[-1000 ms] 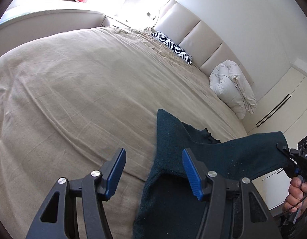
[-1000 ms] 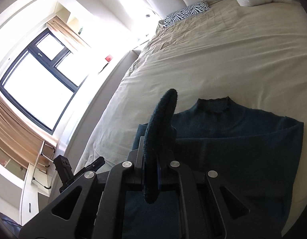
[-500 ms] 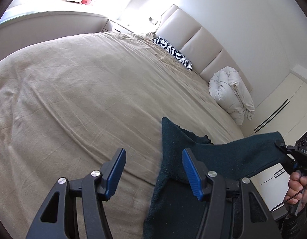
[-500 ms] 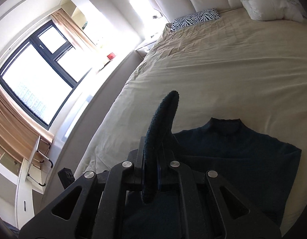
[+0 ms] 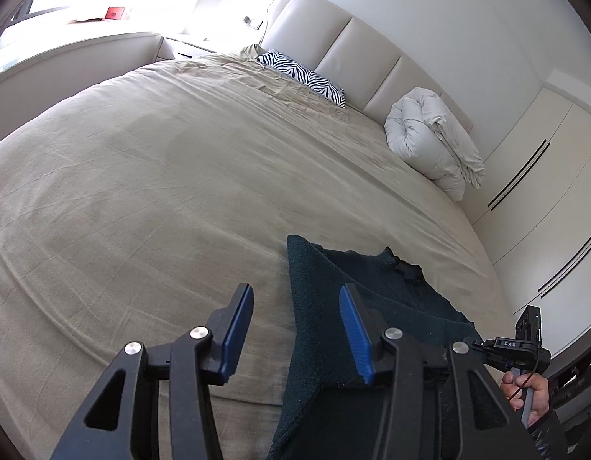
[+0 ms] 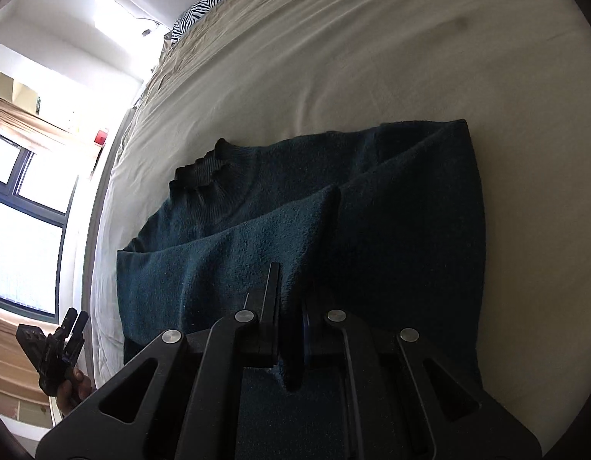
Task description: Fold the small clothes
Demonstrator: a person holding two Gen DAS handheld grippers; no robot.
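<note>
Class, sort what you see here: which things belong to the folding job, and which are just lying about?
Job:
sweater
right gripper, shut on its fabric
left gripper, open
bed, the folding surface

Lying about:
zebra pillow
rolled duvet
red box

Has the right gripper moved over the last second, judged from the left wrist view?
Yes. The right gripper, shut on the sweater sleeve, dropped lower against the wardrobe.

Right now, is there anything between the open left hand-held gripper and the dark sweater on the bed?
Nothing visible. The left hand-held gripper hangs open over the sweater's left edge, with only bare bedsheet beside it. The right hand-held gripper is shut on a sleeve.
</note>
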